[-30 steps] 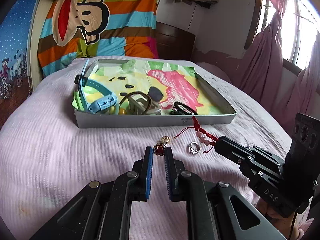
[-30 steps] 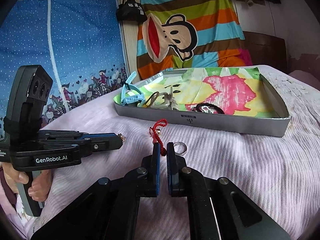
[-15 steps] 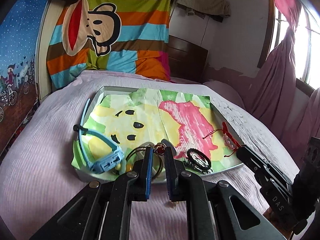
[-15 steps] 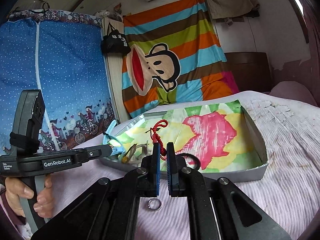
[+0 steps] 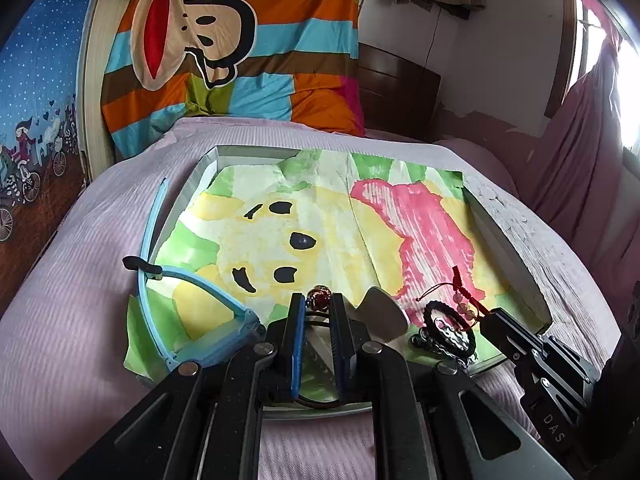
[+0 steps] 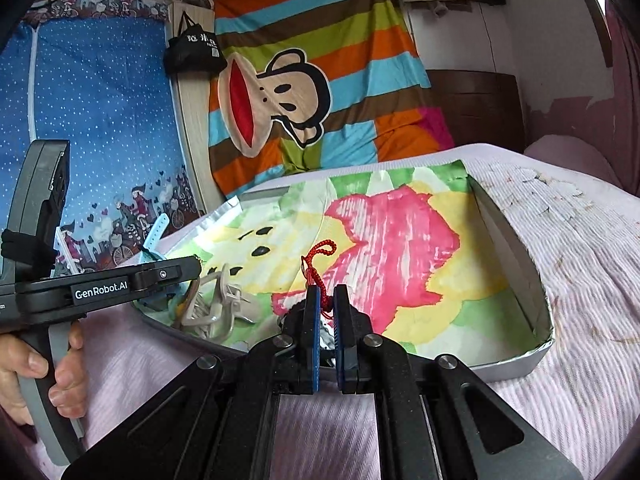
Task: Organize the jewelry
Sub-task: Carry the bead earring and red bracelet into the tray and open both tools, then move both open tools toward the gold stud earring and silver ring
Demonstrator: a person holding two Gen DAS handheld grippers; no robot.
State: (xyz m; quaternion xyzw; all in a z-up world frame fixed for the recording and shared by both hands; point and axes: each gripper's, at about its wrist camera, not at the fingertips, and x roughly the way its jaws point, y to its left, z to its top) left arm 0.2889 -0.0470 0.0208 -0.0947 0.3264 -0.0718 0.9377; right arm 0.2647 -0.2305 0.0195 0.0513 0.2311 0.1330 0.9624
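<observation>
On the side of your left gripper [image 6: 168,276], seen from the right wrist view, you can read "GenRobot.AI". Your right gripper [image 5: 490,316] carries the letters "DAS" on its body, and the black bag [image 6: 194,50] hanging above the wardrobe bears white characters too small to read.

Pink-sheeted bed [image 5: 80,320], striped monkey blanket [image 6: 320,92]

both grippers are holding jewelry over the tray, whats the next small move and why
Probably lower both a little and open. The left gripper is shut on the red-stone ring and the right gripper on the red cord bracelet, both already over the tray lining, so releasing should drop them inside.
</observation>
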